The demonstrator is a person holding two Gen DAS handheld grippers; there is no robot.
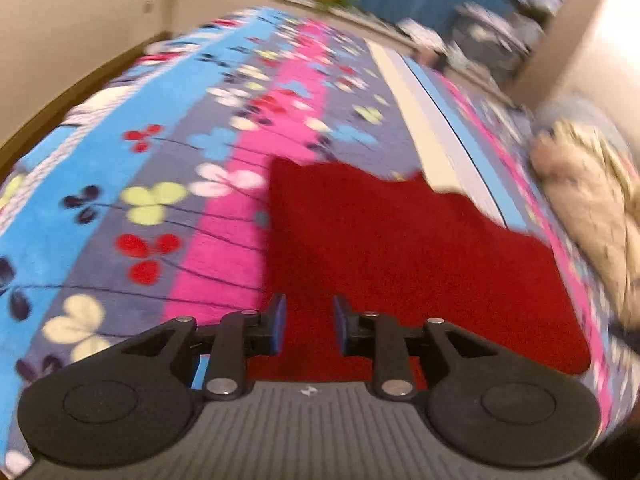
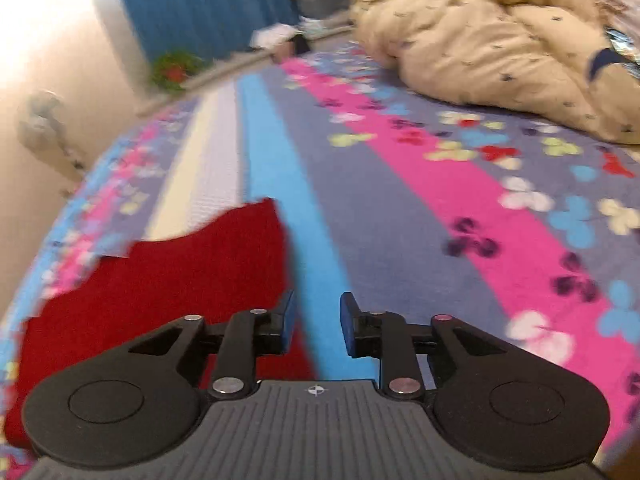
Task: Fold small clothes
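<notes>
The jaws of the left gripper (image 1: 309,328) stood apart by a narrow gap with nothing caught between them, the red garment (image 1: 400,248) lying flat below and beyond the blue pads. In that left wrist view the garment was spread on the flowered bedspread (image 1: 160,184) near the bed's right edge, its far edge stepped and uneven, probably a fold already laid, though the blur makes that hard to confirm. A cream quilt (image 1: 592,200) lay bunched further right, clear of the work. In the right wrist view the right gripper (image 2: 318,326) also had its jaws narrowly parted and empty, poised over the blue stripe just beside the garment's right edge, with the red cloth running away to the left. Both grippers sat at the near side of the garment, one to each side, seemingly placed to take matching corners together for an even fold.
</notes>
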